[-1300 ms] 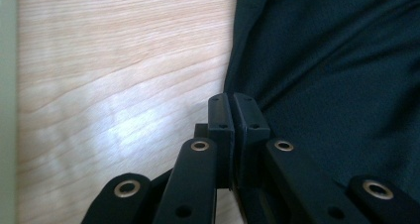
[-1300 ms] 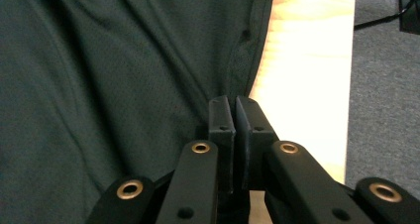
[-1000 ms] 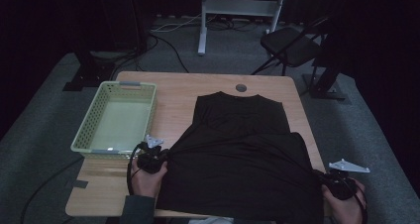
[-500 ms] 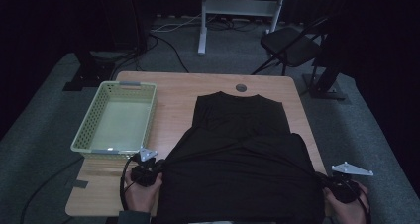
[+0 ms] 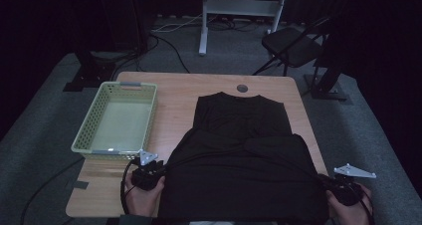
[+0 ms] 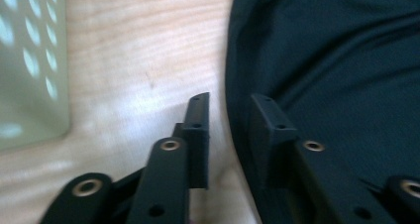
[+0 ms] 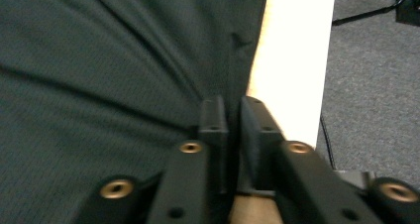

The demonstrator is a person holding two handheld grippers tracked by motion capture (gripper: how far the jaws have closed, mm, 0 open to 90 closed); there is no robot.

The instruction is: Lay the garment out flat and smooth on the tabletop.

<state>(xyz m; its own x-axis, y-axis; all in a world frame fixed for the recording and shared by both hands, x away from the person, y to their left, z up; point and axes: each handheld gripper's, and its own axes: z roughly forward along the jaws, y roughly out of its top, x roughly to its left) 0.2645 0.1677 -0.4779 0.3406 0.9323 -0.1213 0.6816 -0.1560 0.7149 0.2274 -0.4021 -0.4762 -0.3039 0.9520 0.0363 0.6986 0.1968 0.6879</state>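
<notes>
A black shirt (image 5: 239,155) lies flat on the wooden table (image 5: 174,100), collar at the far side and hem at the near edge. My left gripper (image 5: 160,172) sits at the hem's left corner. Its jaws have just been opening and stand apart in the left gripper view (image 6: 230,102), with the shirt's edge (image 6: 337,60) loose between them. My right gripper (image 5: 327,184) is at the hem's right corner. Its jaws (image 7: 234,102) have just been opening too and show a narrow gap around the shirt's edge (image 7: 99,60).
A pale green basket (image 5: 89,120) stands on the table's left side, close to the left gripper, and its wall shows in the left gripper view (image 6: 29,60). The table's right edge runs just beside the right gripper. A folding chair (image 5: 293,43) stands beyond the table.
The left hand has drawn back toward the near edge with the hem's corner. The shirt's lower part now lies wider and flatter. The right hand has kept its place.
</notes>
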